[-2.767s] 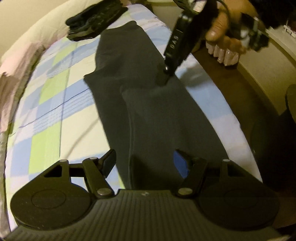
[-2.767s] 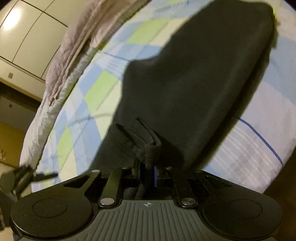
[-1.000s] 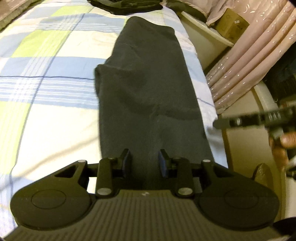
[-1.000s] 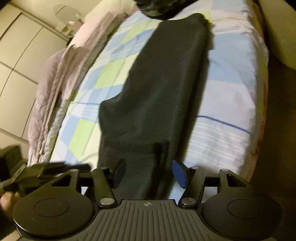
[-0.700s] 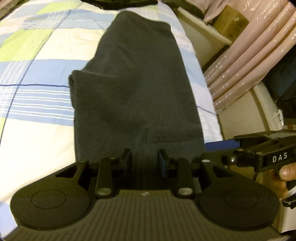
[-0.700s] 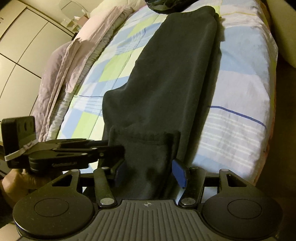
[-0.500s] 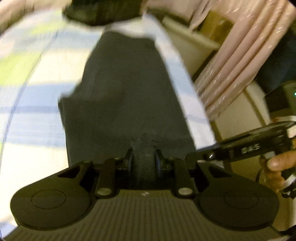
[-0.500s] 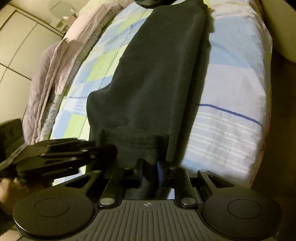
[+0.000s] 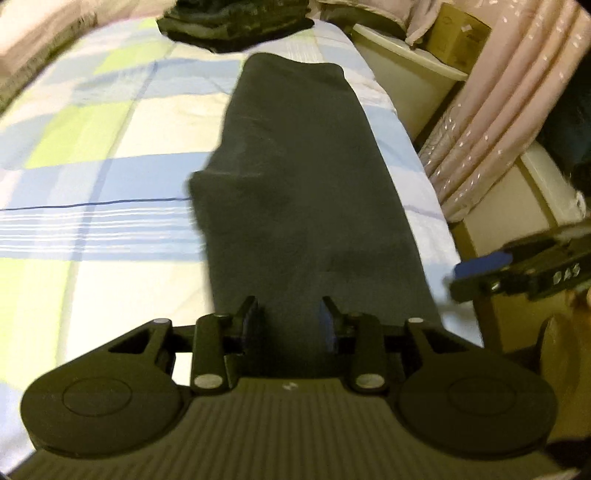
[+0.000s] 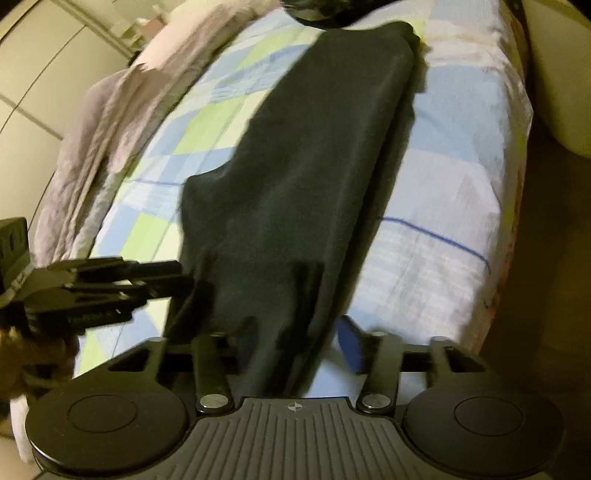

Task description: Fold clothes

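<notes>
1. Two grippers are seen at the near end of a long dark garment (image 9: 306, 192) that is laid lengthwise on a checked bed sheet (image 9: 92, 177).
2. Near the bed's right edge the garment is stretched out, with its far end just short of a heap of dark clothes (image 9: 236, 22).
3. On the left gripper (image 9: 290, 319), the jaws have just been opening; they are held apart, with the garment's near edge lying between them, unpressed.
4. On the right gripper (image 10: 297, 341), the jaws have likewise just been opening; they are spread wide, and the garment's near end is seen loose between them.
5. A pale crumpled blanket (image 10: 122, 110) is bunched along the bed's far side.
6. Pink curtains (image 9: 498, 110) are hung beyond the bed's right edge.
</notes>
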Action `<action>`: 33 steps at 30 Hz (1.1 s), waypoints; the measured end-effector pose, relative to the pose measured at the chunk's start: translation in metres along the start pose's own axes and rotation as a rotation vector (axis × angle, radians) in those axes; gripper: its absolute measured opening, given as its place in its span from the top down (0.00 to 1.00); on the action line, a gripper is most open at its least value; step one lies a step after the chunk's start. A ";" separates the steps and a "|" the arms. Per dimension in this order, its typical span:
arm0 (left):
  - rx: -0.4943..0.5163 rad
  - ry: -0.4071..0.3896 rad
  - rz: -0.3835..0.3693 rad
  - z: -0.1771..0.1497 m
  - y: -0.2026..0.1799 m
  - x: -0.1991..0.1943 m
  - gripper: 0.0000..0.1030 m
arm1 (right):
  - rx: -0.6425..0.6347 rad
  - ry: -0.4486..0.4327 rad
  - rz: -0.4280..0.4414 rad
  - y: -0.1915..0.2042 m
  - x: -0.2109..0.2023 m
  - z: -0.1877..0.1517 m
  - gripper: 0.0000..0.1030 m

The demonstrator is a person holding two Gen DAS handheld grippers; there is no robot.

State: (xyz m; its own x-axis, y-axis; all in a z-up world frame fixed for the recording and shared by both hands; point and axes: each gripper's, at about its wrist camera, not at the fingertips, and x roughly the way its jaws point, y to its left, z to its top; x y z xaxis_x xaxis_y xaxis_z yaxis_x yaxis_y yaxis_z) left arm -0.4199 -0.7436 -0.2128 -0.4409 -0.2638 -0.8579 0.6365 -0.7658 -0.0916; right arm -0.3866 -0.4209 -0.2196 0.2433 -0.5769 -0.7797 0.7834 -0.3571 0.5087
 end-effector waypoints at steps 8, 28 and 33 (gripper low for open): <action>0.576 -0.016 0.125 -0.114 -0.061 -0.090 0.63 | -0.353 0.108 0.072 0.084 -0.023 -0.075 0.47; 1.207 -0.048 0.224 -0.208 -0.114 -0.014 0.68 | -1.306 0.042 -0.316 0.131 0.045 -0.214 0.78; 1.179 -0.037 0.207 -0.204 -0.111 -0.018 0.70 | -1.299 0.057 -0.295 0.126 0.039 -0.213 0.80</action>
State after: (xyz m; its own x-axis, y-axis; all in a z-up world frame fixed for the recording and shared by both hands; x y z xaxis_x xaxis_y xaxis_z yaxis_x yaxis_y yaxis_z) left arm -0.3533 -0.5338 -0.2902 -0.4283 -0.4477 -0.7849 -0.2662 -0.7676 0.5831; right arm -0.1564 -0.3314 -0.2636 -0.0301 -0.5571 -0.8299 0.7757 0.5106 -0.3709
